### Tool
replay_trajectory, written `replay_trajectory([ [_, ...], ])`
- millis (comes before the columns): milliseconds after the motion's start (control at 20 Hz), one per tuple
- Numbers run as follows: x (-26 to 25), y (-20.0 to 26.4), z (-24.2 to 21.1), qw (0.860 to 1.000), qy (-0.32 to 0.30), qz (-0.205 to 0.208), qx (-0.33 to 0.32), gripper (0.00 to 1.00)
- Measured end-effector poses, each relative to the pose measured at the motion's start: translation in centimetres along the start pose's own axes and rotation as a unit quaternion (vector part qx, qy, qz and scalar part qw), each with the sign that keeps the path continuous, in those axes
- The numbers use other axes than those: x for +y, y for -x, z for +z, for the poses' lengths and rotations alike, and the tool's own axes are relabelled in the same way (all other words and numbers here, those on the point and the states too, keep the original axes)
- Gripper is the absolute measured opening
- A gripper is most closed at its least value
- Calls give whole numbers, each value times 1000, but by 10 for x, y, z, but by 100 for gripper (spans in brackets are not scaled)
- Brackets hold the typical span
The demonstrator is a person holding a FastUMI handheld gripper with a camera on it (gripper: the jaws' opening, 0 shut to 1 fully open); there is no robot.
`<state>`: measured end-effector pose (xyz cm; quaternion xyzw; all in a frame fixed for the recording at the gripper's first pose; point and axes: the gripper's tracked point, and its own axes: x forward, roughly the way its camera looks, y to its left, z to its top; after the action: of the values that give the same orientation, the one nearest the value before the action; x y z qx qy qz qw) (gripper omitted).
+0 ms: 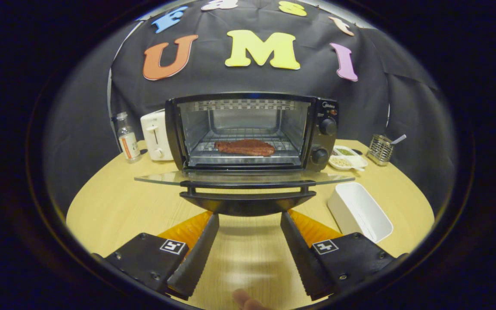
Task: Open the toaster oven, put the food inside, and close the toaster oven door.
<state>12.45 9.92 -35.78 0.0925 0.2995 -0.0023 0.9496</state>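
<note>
A black toaster oven (323,129) stands at the back of the round wooden table, its glass door (243,177) folded down flat toward me. A brown piece of meat (244,147) lies on the wire rack inside the lit cavity. The door's black handle (248,201) sits just ahead of my fingertips, slightly above them. My gripper (249,215) is open, its fingers spread wide with nothing between them, low over the table in front of the door.
An empty white rectangular container (360,212) lies right of the door. A white toaster (156,135) and a small bottle (127,138) stand left of the oven. A divided dish of seasonings (347,157) and a metal utensil holder (379,150) stand to the right.
</note>
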Motion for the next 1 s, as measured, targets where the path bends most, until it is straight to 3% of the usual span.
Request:
replay_trajectory([
  [300, -1, -9, 42, 1000, 5, -8, -23, 92],
  [650, 0, -12, 129, 995, 10, -6, -101, 92],
  [800, -1, 15, 157, 989, 27, 2, -144, 92],
  [1000, -3, 88, 184, 981, 19, 8, -194, 92],
])
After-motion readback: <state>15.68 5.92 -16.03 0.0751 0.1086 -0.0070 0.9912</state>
